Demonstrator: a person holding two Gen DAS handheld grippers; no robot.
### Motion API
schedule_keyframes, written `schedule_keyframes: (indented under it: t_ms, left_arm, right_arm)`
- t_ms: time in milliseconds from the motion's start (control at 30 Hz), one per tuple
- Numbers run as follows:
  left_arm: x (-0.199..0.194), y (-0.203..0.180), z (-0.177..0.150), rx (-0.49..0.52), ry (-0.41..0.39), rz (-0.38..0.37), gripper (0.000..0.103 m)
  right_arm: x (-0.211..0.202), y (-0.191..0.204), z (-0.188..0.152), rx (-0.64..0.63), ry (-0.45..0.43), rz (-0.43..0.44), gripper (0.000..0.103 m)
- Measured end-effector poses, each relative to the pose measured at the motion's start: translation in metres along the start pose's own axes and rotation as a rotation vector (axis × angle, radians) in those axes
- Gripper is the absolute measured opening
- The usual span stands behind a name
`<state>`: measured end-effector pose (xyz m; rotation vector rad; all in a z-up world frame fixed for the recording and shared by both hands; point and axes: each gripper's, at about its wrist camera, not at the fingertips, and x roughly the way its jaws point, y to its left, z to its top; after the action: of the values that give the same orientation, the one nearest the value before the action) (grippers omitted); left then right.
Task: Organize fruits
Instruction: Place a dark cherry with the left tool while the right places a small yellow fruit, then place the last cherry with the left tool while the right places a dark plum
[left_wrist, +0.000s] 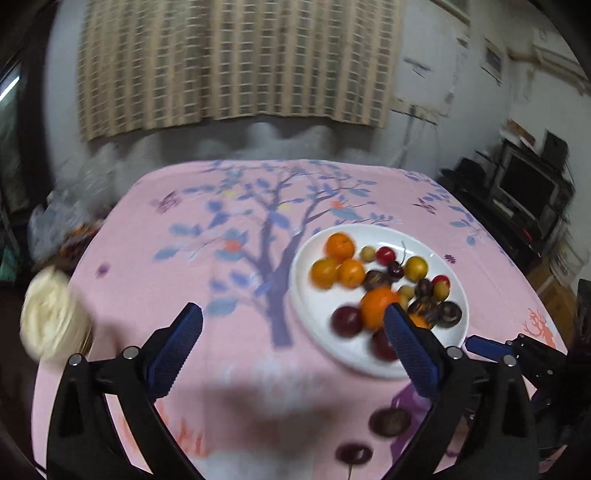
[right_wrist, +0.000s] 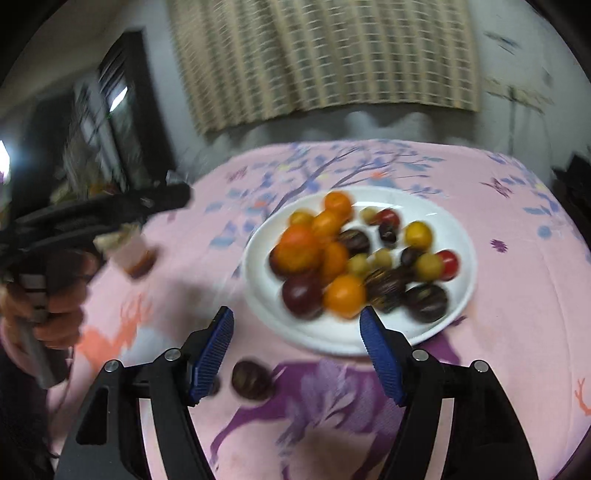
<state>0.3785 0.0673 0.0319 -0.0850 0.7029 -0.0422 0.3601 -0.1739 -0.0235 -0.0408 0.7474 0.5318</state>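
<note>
A white plate (left_wrist: 306, 291) (right_wrist: 458, 291) on the pink tablecloth holds several mixed fruits: oranges (left_wrist: 340, 245) (right_wrist: 297, 247), dark plums (left_wrist: 347, 320) (right_wrist: 302, 295), yellow and red small fruits. My left gripper (left_wrist: 293, 323) is open and empty above the cloth, left of the plate's near edge. My right gripper (right_wrist: 297, 326) is open and empty just before the plate's near rim. Two dark fruits lie on the cloth: one (left_wrist: 390, 422) (right_wrist: 252, 379) and another (left_wrist: 354, 453), partly hidden behind my right gripper's left finger in the right wrist view. Both views are motion-blurred.
The left hand-held gripper body (right_wrist: 110, 210) shows at the left of the right wrist view. A cream-topped jar (left_wrist: 51, 317) (right_wrist: 133, 253) stands at the table's left edge. Plastic bags (left_wrist: 55, 225) lie beyond the left edge. Shelving with electronics (left_wrist: 524, 188) stands at the right.
</note>
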Motion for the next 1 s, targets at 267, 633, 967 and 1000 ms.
schedule_keyframes:
  t_ms: [267,633,967,1000]
  left_arm:
    - [-0.031,0.033,-0.071,-0.131,-0.018,0.039,0.097]
    - [-0.040,0.046,-0.072,-0.167,-0.036,0.033,0.096]
    - [-0.019,0.014,-0.085,-0.038,0.046,-0.014,0.096]
    - [-0.016,0.006,-0.088,-0.004,0.061,-0.034,0.096]
  right_arm:
    - [0.030,0.046,-0.033,-0.147,0.134,-0.085,0.060]
    - [0.053,0.057,-0.044,-0.159,0.187,-0.136,0.045]
    - [0.006,0.033,-0.023,-0.035,0.050,-0.112,0.036]
    - [-0.002,0.029,-0.023,-0.026,0.030,-0.122,0.036]
